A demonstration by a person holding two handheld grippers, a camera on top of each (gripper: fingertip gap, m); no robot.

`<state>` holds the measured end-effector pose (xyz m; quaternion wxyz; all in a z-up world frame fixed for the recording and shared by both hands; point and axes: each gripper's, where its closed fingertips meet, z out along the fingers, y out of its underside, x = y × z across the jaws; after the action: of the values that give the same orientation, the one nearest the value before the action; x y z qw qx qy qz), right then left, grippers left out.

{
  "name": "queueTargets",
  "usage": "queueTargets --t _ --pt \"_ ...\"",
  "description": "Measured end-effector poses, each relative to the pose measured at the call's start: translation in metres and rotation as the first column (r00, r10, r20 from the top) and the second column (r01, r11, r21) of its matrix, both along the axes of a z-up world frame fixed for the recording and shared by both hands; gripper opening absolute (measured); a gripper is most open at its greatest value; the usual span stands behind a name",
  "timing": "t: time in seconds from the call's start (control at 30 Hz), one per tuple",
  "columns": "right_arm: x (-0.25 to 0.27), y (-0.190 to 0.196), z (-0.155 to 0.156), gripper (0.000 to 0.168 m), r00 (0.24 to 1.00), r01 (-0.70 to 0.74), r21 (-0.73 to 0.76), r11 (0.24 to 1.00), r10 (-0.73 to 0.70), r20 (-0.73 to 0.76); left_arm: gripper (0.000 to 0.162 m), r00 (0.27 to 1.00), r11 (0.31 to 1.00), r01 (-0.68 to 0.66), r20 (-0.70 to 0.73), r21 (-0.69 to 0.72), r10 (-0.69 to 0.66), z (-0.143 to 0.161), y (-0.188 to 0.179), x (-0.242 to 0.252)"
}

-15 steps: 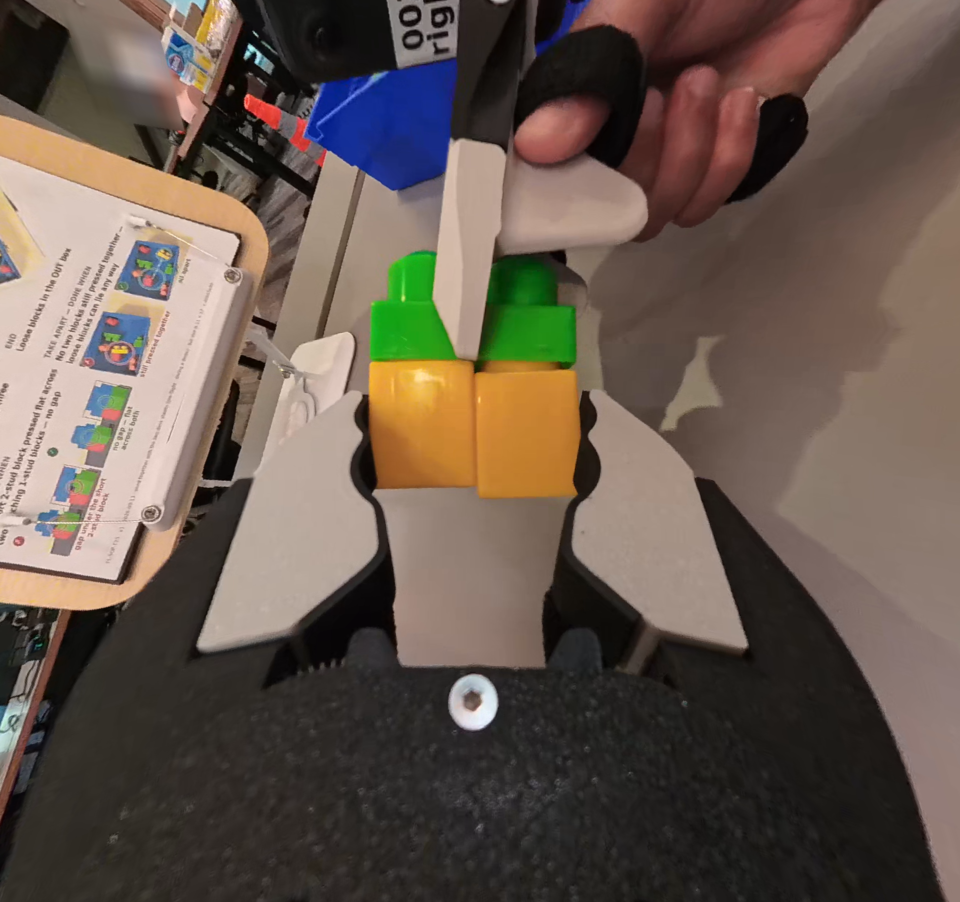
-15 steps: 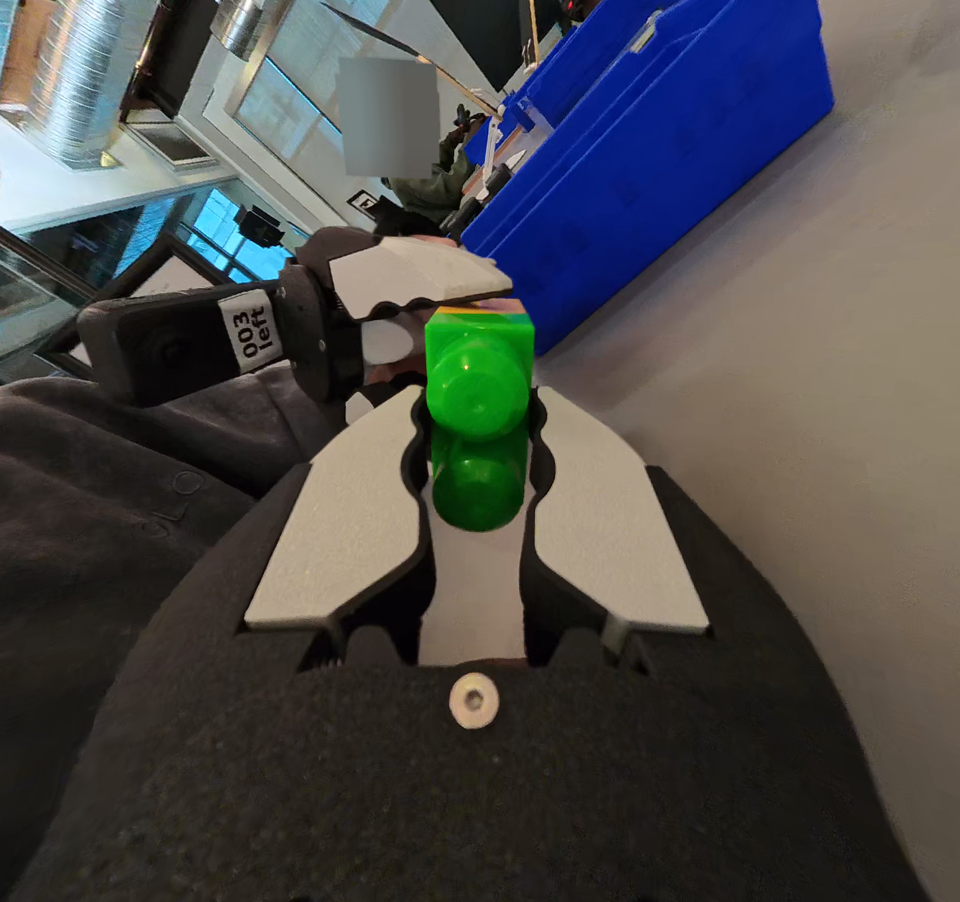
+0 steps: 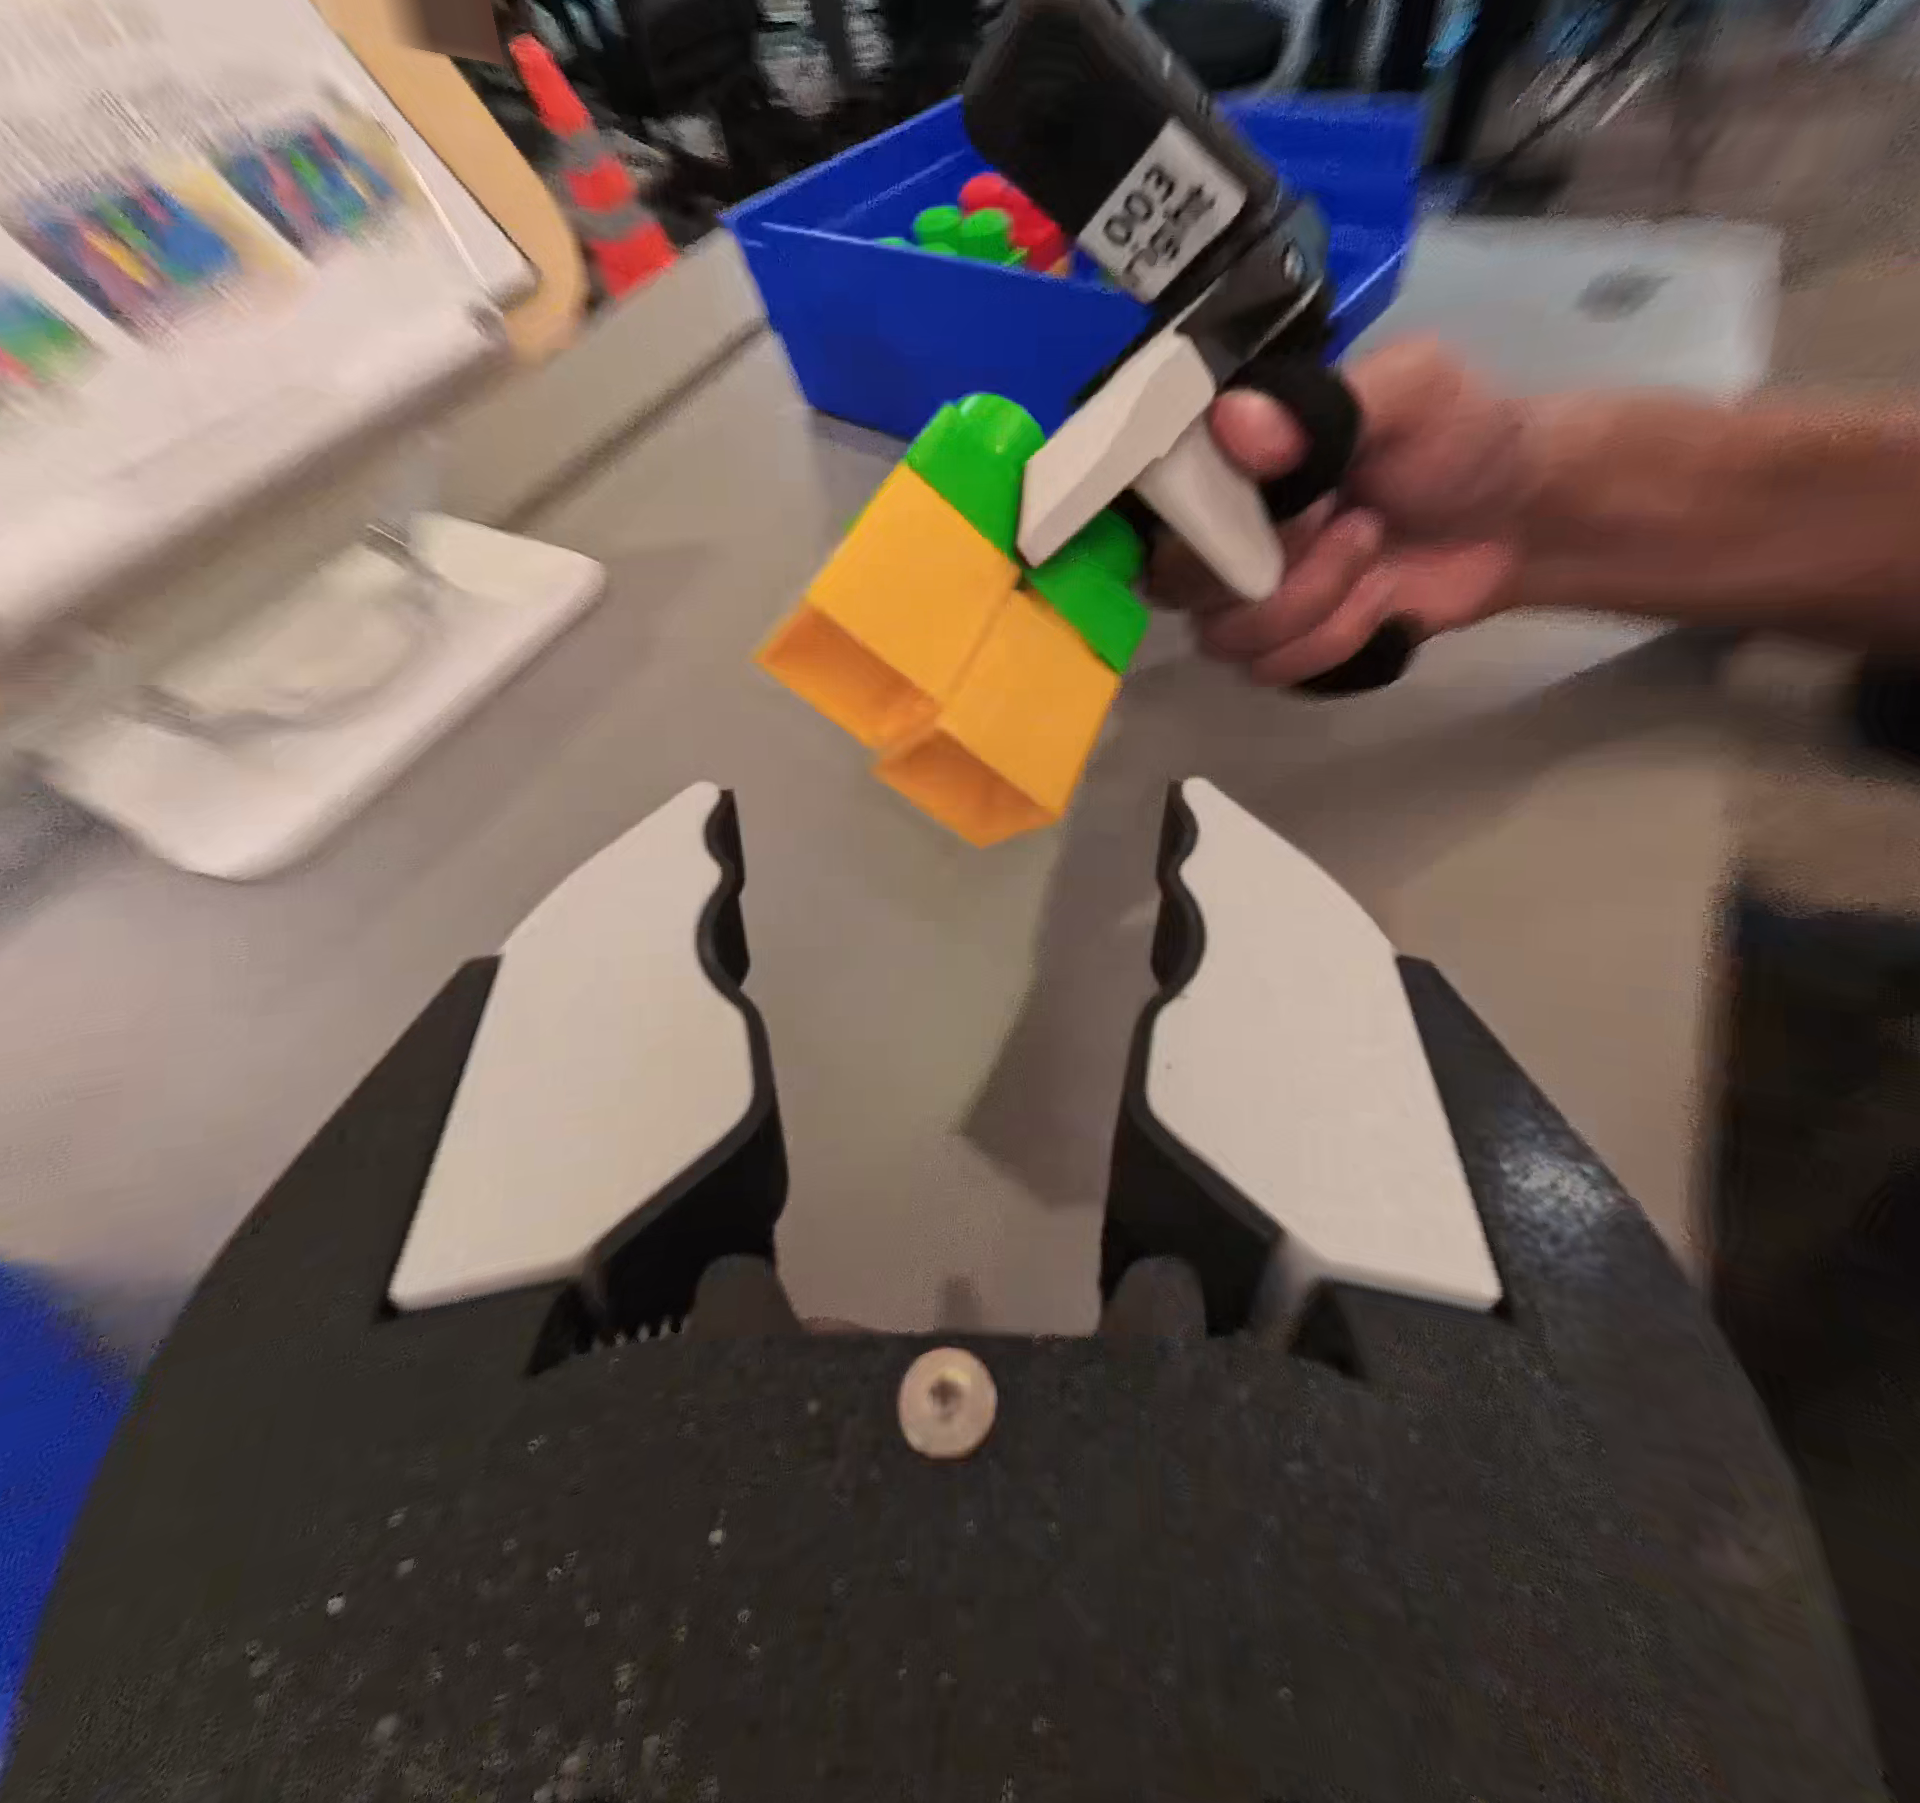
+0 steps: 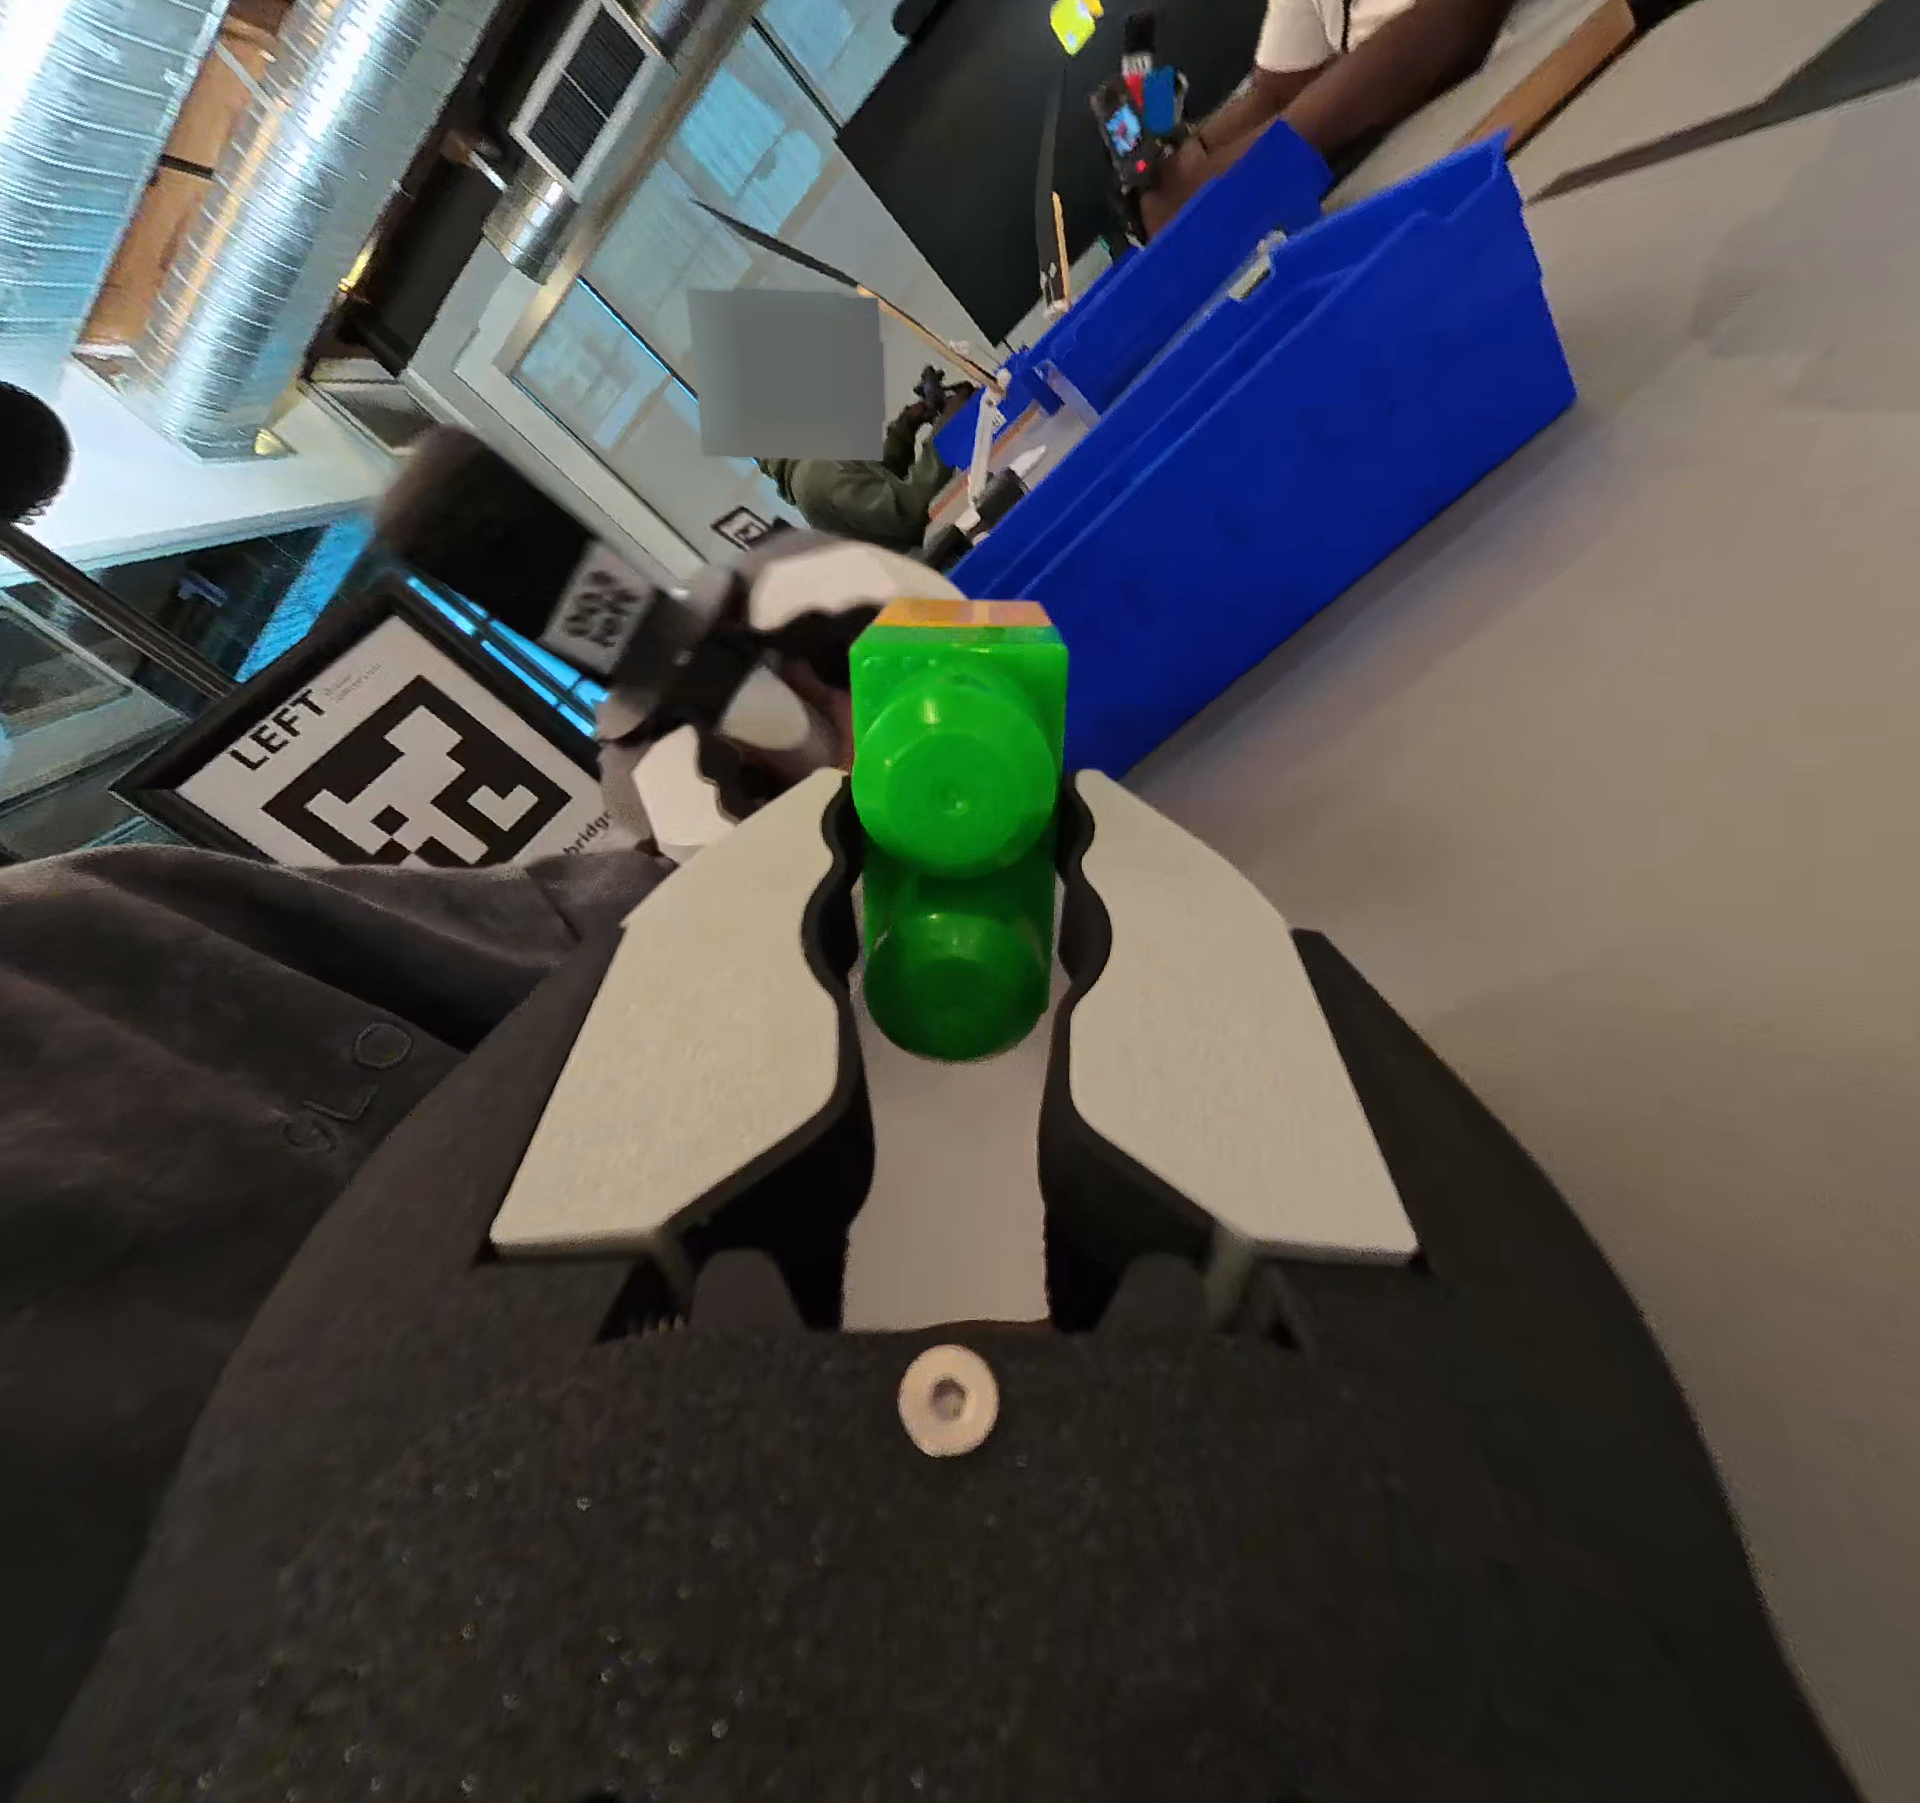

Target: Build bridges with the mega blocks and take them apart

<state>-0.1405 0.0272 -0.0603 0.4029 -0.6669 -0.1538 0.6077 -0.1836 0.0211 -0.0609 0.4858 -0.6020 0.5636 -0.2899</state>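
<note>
Over the grey table point(image 3: 436, 922), right fingers point(image 4: 727, 1005) clamp the green block point(image 4: 951, 818); left fingers point(image 3: 613, 1047) gape.

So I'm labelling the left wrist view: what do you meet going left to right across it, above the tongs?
Instruction board → white stand → orange cone → block stack → right tongs → hand.

Bright, even indoor light, wide-angle bend at every edge.
Left wrist view smears with motion blur, worst on the instruction board point(image 3: 197, 226); right wrist view is sharper, with daylight glaring off the ceiling duct point(image 4: 208, 153).
</note>
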Motion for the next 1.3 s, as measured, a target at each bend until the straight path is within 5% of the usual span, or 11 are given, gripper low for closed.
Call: queueTargets --t 0.13,0.23,0.4,0.47,1.3 --pt "-0.008 -0.003 0.008 0.036 1.0 0.02 0.062 0.998 -0.02 -0.007 0.074 0.974 0.865 0.144 0.223 -0.481 -0.038 -0.006 -0.011 0.004" --pt "-0.015 -0.006 0.011 0.036 1.0 0.013 0.095 0.995 -0.014 0.013 0.07 0.943 0.739 0.247 0.331 -0.627 -0.034 -0.004 -0.01 0.005" --pt "-0.024 -0.01 0.013 0.036 0.999 0.004 0.11 0.994 -0.007 0.033 0.057 0.93 0.677 0.305 0.364 -0.67 -0.058 -0.011 -0.012 0.008" --pt "-0.025 -0.01 0.013 0.036 0.999 0.012 0.106 0.994 -0.015 0.032 0.039 0.927 0.686 0.313 0.367 -0.656 -0.072 -0.011 -0.015 0.01" --pt "-0.028 -0.009 0.016 0.036 0.999 0.035 0.109 0.993 -0.037 0.017 0.039 0.873 0.615 0.396 0.487 -0.682 -0.022 0.004 -0.01 0.004"
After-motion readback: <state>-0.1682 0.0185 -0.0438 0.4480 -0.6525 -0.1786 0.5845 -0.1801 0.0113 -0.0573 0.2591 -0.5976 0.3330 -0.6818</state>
